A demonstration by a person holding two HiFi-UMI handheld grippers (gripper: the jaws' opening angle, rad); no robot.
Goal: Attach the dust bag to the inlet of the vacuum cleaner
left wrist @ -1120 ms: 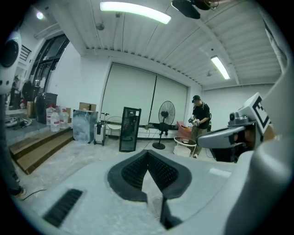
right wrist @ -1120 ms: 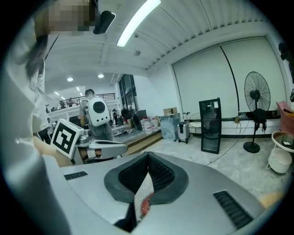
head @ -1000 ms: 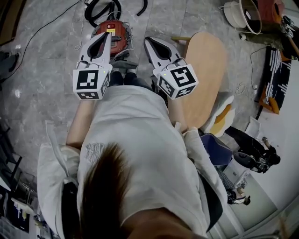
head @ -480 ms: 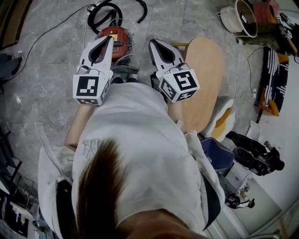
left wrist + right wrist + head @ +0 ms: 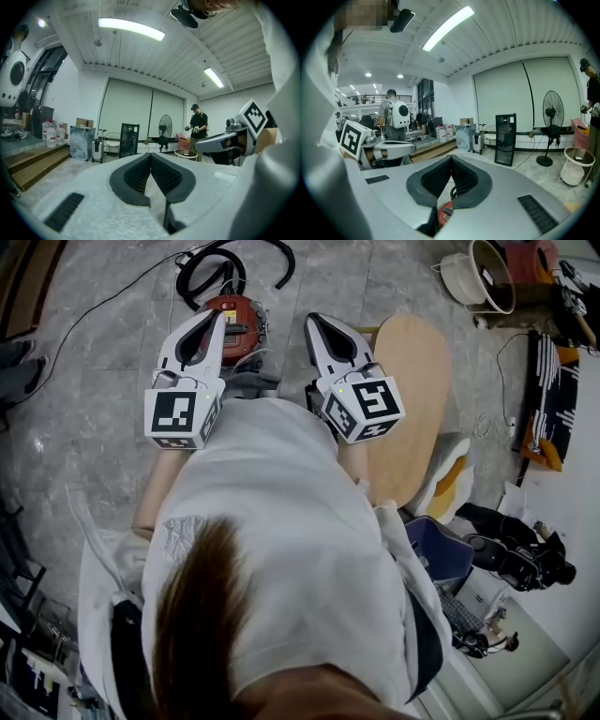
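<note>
The red vacuum cleaner (image 5: 234,320) sits on the grey floor ahead of the person, with its black hose (image 5: 225,263) coiled beyond it. A grey part (image 5: 251,382) shows just in front of it; I cannot tell what it is. No dust bag can be made out in any view. My left gripper (image 5: 219,319) hovers over the vacuum's left side, shut and empty. My right gripper (image 5: 313,321) is held to the vacuum's right, also shut with nothing in it. In the right gripper view a bit of the red vacuum (image 5: 444,213) shows under the closed jaws.
A round wooden board (image 5: 412,399) lies right of the right gripper, and a white bucket (image 5: 483,268) stands at the far right. A thin cable (image 5: 103,306) runs over the floor on the left. A standing fan (image 5: 165,126) and a person (image 5: 199,124) are across the room.
Both grippers have lifted a little and sit slightly higher in the head view. Their jaws stayed shut.
</note>
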